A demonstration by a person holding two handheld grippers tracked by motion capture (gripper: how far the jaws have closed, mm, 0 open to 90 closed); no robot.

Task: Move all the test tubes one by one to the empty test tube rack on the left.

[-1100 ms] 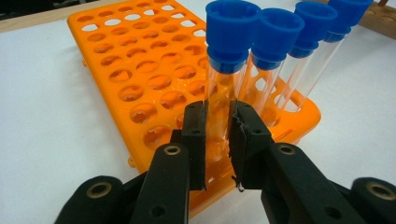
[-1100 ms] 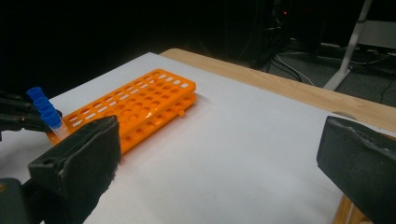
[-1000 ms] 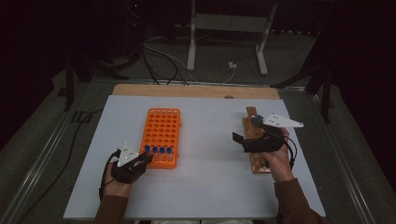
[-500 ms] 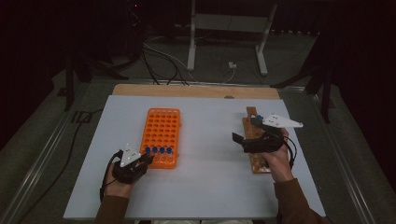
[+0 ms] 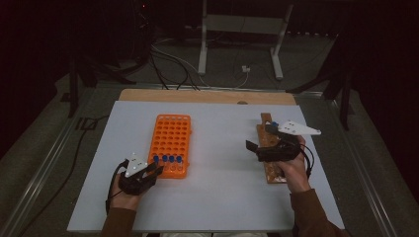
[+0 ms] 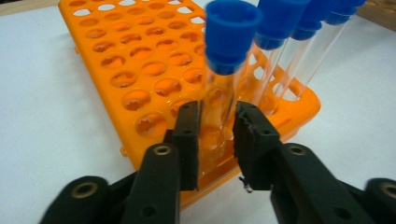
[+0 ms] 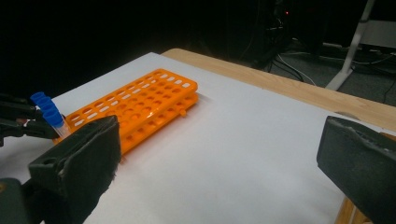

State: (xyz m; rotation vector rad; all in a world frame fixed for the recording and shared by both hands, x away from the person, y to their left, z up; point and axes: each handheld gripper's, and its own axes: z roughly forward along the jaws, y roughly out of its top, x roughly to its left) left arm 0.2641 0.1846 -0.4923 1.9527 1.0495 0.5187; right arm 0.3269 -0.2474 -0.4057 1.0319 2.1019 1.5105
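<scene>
- The bench (image 5: pixel 217 197) is the biggest thing here, a pale grey top with a strip of bare wood along its far edge and dark floor all round.
- An orange rack (image 5: pixel 169 143) full of round holes lies left of the middle, its long side running from near to far.
- A narrow wooden rack (image 5: pixel 269 148) lies at the right, also running near to far; the right hand partly covers it.
- The right gripper (image 5: pixel 257 148) sits over that wooden rack, pointing left across the bench. In its own view its jaws stand wide apart with nothing between them.
- The left gripper (image 5: pixel 154 170) is at the near left corner of the orange rack, held low in the left hand (image 5: pixel 126 190).
- Four clear tubes with blue caps stand in a row across the near end of the orange rack.
- The leftmost tube (image 6: pixel 224 79) stands upright in its hole, right between the left gripper's jaws. Those jaws have just been easing apart; a thin gap shows on each side of the glass, so the pads are close beside the tube and not pressing on it.
- The other three tubes (image 6: pixel 299 51) stand just to its right, untouched.
</scene>
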